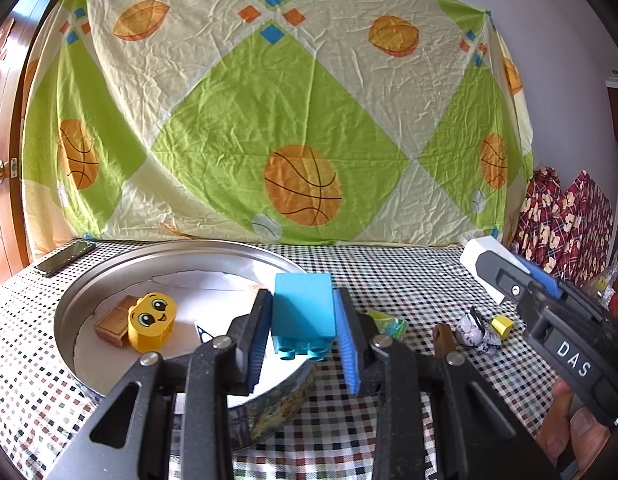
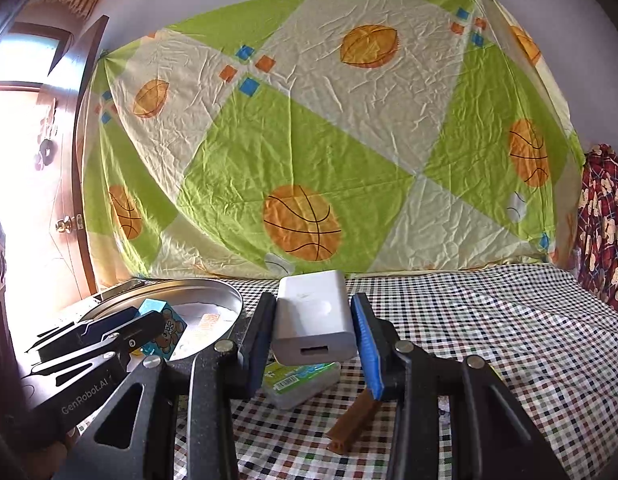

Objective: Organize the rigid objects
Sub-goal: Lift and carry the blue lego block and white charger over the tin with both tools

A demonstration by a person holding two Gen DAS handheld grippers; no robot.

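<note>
I am holding a blue toy block between the pads of my left gripper, jaws clamped on its sides, and it is hanging above the near rim of the round metal tin with its studs pointing toward the camera. Inside the tin, on its white paper lining, a yellow block with a cartoon face is sitting toward the left, touching a brown flat piece that is lying just behind and beside it; a white scrap with dark marks is peeking out next to my left finger, too hidden for me to tell what it is. My right gripper is gripping a white charger, jaws shut on its flanks, USB port facing the lens, raised over the checked tablecloth to the right of the tin. Below the charger a small clear case with a green label is lying on the cloth, and a brown ridged strip is resting just beside it. From the left view, a crumpled silver wrapper and a small yellow cube are sitting close together on the cloth, outside the tin, and a dark phone is lying at the far left edge behind it
</note>
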